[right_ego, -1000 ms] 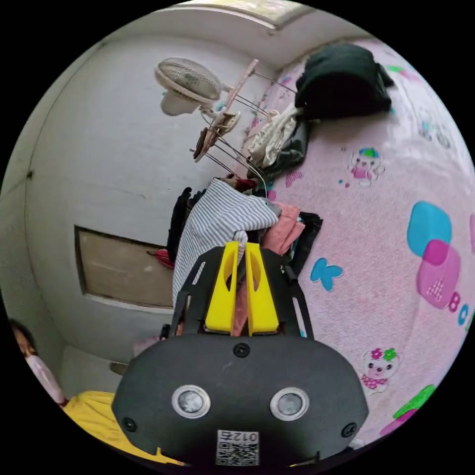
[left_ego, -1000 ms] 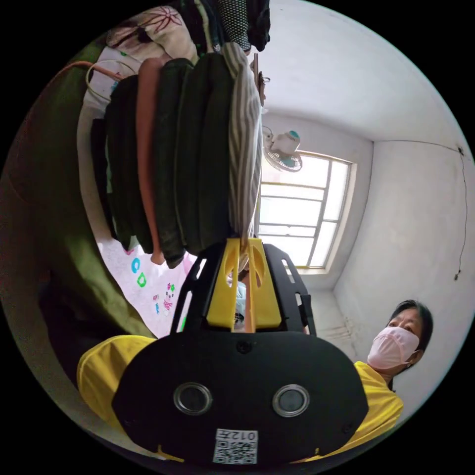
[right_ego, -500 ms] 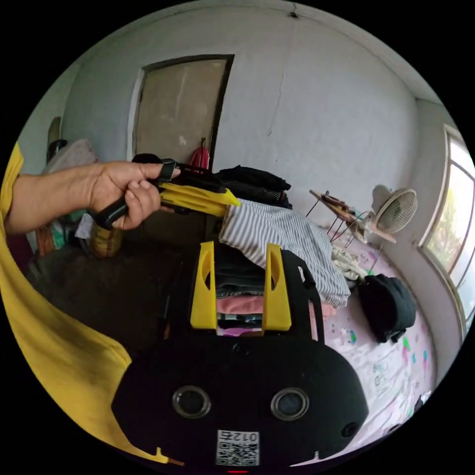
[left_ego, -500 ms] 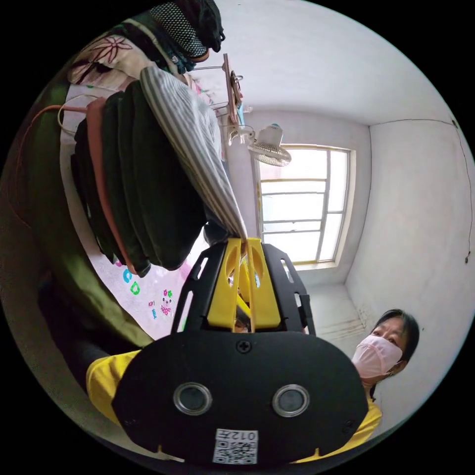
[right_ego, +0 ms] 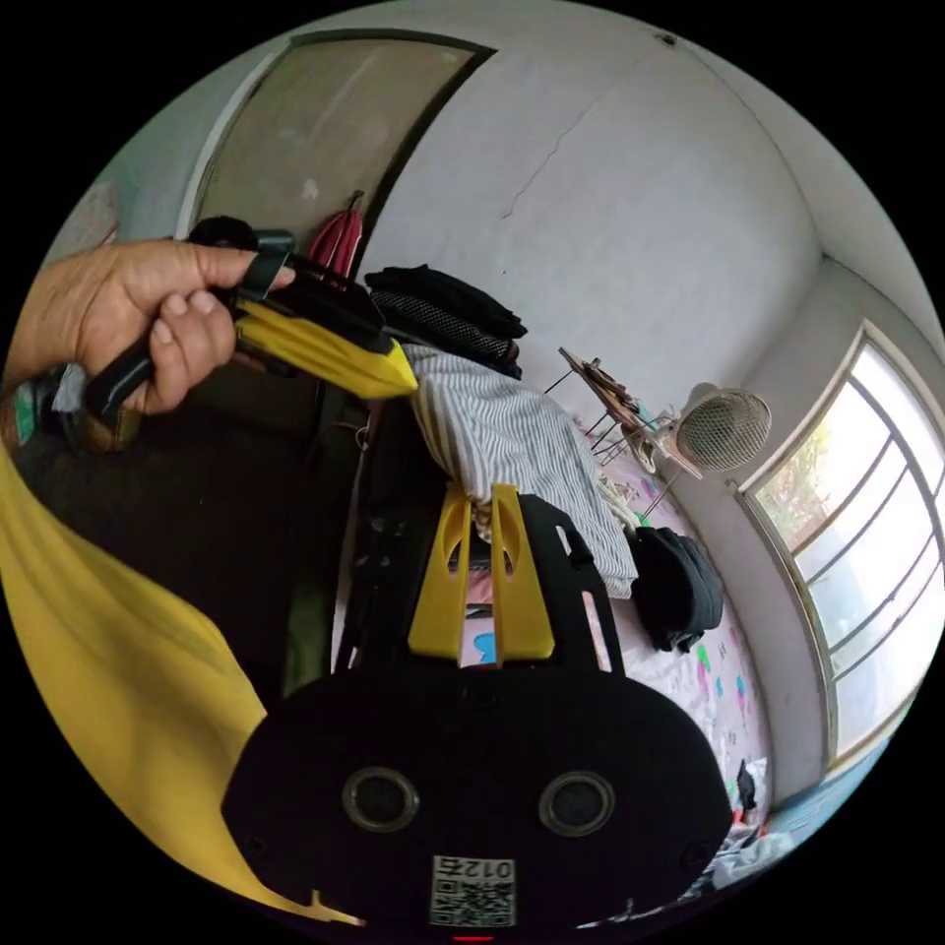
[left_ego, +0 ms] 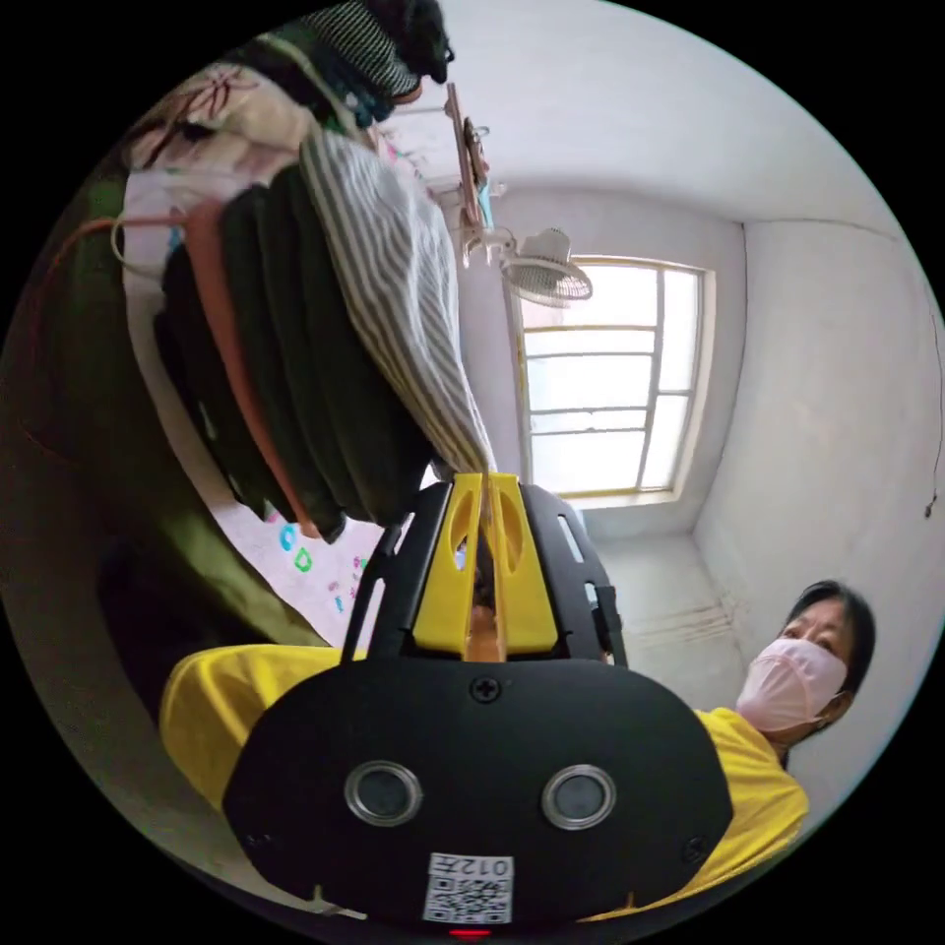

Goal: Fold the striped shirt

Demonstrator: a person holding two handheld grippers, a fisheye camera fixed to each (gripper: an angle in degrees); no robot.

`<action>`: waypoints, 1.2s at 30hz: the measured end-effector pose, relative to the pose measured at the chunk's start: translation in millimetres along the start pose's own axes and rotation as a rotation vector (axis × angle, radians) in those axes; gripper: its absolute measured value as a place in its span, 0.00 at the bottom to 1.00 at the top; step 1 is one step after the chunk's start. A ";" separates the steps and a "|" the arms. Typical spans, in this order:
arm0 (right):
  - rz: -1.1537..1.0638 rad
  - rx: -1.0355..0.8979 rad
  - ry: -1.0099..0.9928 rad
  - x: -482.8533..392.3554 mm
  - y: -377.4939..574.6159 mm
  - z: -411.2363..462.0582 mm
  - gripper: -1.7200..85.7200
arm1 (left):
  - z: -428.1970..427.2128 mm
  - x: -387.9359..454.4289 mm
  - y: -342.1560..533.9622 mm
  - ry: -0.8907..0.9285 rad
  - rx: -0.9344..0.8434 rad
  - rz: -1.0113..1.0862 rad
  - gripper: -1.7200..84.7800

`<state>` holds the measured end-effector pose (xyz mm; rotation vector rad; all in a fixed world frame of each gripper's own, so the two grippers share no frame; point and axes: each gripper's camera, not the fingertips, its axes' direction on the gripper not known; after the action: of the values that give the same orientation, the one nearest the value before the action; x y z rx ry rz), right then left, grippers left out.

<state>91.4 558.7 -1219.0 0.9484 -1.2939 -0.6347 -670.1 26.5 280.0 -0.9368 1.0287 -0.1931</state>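
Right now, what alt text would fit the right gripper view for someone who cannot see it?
Two yellow-jawed grippers pinch a striped shirt lying on a stack of folded clothes: the right gripper at its near edge, the left gripper, held in a hand, at a corner. A fan and a window show beyond.

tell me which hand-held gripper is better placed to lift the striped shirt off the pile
Probably neither alone: the left hand-held gripper is shut on one corner of the striped shirt and the right hand-held gripper on its near edge, so both seem equally placed to lift together.
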 end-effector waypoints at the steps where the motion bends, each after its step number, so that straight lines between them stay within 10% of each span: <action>1: -0.043 -0.027 -0.020 -6.9 1.2 2.4 0.07 | -8.5 1.2 0.7 -0.030 0.023 0.016 0.03; 12: -0.228 -0.112 -0.050 -51.6 -1.9 6.1 0.06 | -122.0 -43.2 -78.9 -0.170 0.288 0.007 0.10; 36: -0.627 -0.250 -0.095 -44.9 1.0 25.7 0.05 | -115.3 -73.6 -161.2 -0.261 0.063 0.149 0.03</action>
<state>57.5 591.2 -1240.8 1.1260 -0.9572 -1.3075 -757.8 -98.5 426.2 -0.8010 0.8410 0.0212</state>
